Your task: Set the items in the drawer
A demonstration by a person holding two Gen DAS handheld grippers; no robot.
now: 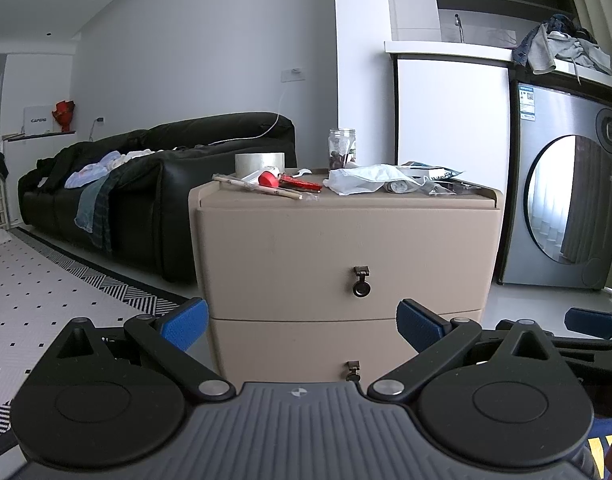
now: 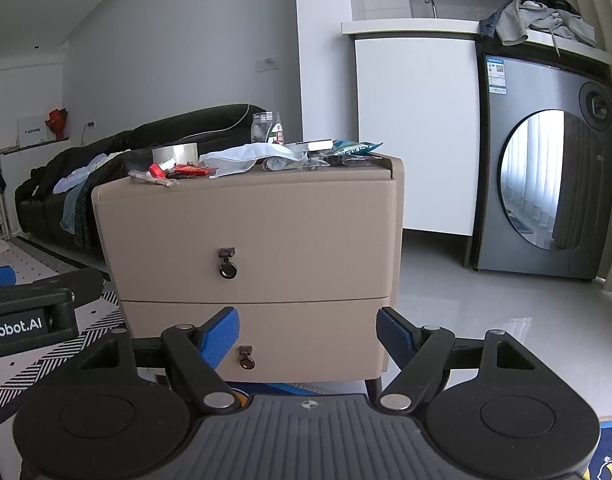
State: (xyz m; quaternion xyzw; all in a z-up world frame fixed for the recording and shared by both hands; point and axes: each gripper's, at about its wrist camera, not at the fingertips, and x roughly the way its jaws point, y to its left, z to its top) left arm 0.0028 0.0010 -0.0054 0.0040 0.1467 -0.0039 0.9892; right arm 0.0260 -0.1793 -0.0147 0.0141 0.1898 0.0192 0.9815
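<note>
While both drawers (image 1: 346,256) sit closed, two claws (image 1: 301,326) gape.

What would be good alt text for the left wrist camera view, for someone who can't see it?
The open left gripper with blue finger pads faces a beige two-drawer cabinet, both drawers shut, each with a small dark ring pull. Its top holds a clear tape roll, a glass jar, a red tool and a white plastic bag; a black sofa sits left, a silver washing machine right.
</note>
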